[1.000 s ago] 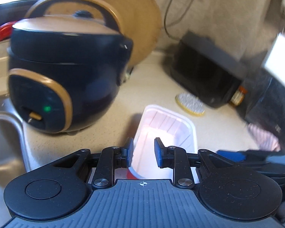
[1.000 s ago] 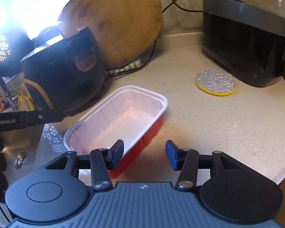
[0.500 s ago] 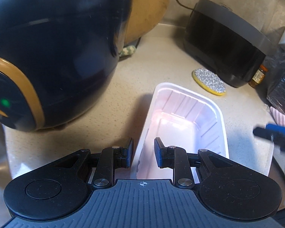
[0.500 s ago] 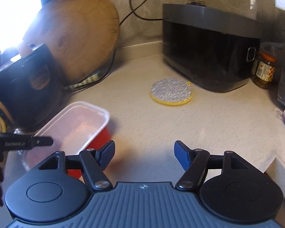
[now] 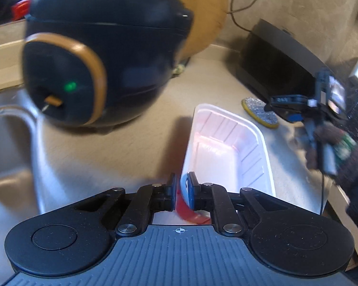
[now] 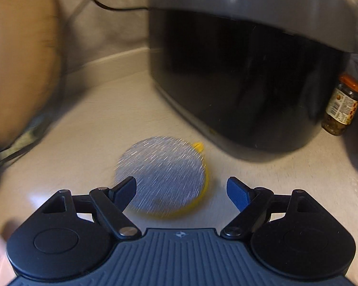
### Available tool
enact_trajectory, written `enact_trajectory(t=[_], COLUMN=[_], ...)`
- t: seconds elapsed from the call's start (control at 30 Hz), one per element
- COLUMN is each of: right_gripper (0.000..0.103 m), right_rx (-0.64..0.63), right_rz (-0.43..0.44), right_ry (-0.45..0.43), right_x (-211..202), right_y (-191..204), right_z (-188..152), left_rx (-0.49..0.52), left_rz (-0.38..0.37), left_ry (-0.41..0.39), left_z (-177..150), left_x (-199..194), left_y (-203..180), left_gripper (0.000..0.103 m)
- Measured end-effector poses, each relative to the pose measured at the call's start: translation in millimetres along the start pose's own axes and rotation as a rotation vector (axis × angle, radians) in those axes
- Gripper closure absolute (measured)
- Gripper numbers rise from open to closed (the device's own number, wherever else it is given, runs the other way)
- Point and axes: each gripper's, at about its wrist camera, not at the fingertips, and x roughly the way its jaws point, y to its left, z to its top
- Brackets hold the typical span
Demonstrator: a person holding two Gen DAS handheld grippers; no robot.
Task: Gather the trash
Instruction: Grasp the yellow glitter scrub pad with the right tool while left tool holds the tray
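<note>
We pinch the near rim of the white-lined red foil tray (image 5: 229, 152) with the left gripper (image 5: 180, 191) to lift it — just beside, the right gripper (image 6: 181, 190) spreads wide over the round yellow-backed silver scouring pad (image 6: 164, 176).

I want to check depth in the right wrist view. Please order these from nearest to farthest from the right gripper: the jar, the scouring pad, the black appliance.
1. Scouring pad: lies just ahead of the open right gripper, slightly left.
2. Black appliance: behind the pad, ahead and right.
3. Jar: far right, beside the appliance's back end.
</note>
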Motion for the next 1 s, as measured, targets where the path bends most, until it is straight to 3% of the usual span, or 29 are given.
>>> enact_trajectory(t=[0.17, 0.27, 0.73, 0.83, 0.9, 1.0], right_gripper=[0.022, 0.041, 0.042, 0.037, 0.02, 0.018], right_rx=[0.064, 0.085, -0.055, -0.077, -0.063, -0.024], right_rz=[-0.042, -0.01, 0.079, 0.075, 0.061, 0.068], right_ry=[0.014, 0.034, 0.105, 0.062, 0.033, 0.006], right_x=[33.1, 34.9, -31.5, -45.0, -49.6, -38.8], right_y=[0.8, 1.8, 16.9, 19.2, 17.9, 19.9], right_z=[15.1, 18.9, -55.6, -56.5, -51.1, -32.7], left_rx=[-0.032, -0.036, -0.01, -0.008, -0.006, -0.001], left_rz=[0.003, 0.001, -0.037, -0.05, -0.06, -0.071], left_ry=[-0.008, -0.004, 0.047, 0.051, 0.048, 0.045], left_z=[-5.6, -7.6, -1.2, -0.4, -0.5, 0.4], left_x=[-10.4, -14.6, 1.7, 3.2, 3.2, 4.2], left_y=[9.2, 10.5, 3.2, 3.1, 2.1, 3.6], left_gripper=[0.089, 0.089, 0.089, 0.089, 0.089, 0.089])
